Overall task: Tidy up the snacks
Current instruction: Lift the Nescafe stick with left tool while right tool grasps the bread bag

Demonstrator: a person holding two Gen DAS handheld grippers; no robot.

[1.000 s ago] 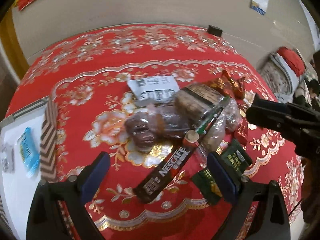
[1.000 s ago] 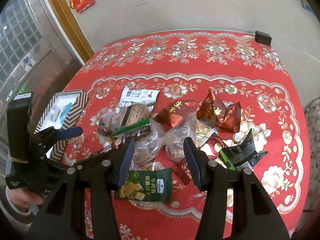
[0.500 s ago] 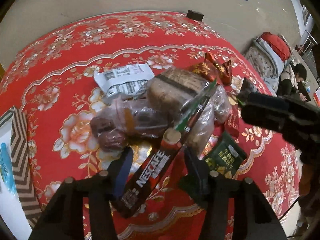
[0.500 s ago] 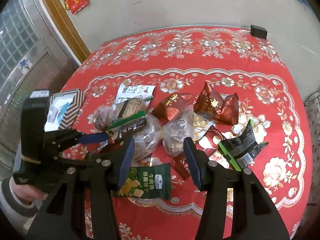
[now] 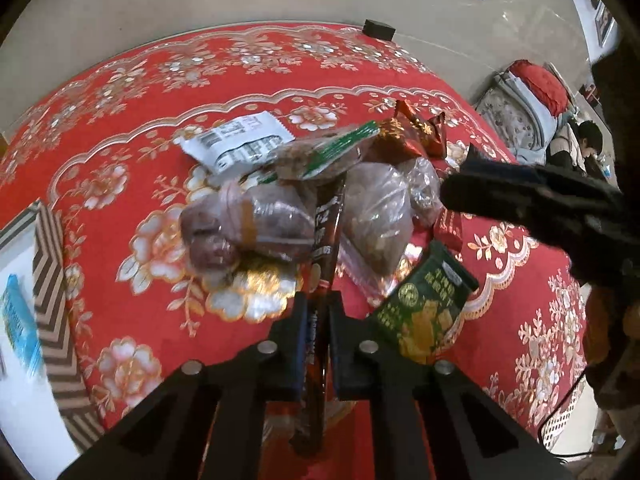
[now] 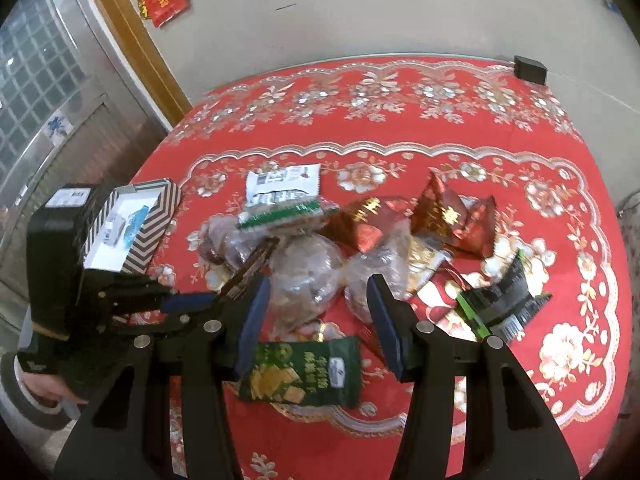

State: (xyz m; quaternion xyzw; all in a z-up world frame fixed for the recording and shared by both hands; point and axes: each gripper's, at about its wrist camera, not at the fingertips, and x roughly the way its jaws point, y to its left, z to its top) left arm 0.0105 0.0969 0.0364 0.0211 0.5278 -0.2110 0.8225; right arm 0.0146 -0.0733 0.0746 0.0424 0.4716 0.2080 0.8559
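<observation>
A pile of snacks lies on the red flowered tablecloth (image 5: 120,152). My left gripper (image 5: 318,308) is shut on the near end of a long brown Nescafe coffee stick (image 5: 328,220), which points away over clear bags of brown snacks (image 5: 248,228). The right wrist view shows that gripper (image 6: 216,300) at the left, with the stick (image 6: 252,264) slanting up from it. My right gripper (image 6: 316,292) hovers open above the clear bags (image 6: 308,280), with nothing between its pads. Just under it lies a green cracker packet (image 6: 304,372).
A chevron-patterned box (image 6: 136,228) at the table's left edge holds a blue packet (image 6: 134,220). Around the pile are a white packet (image 6: 282,186), red triangular packets (image 6: 452,216) and a black-green packet (image 6: 500,304). A small black block (image 6: 530,68) sits at the far edge.
The left jaws came together from wide open onto the coffee stick, and the stick now stands on edge between them. The right gripper kept still.
</observation>
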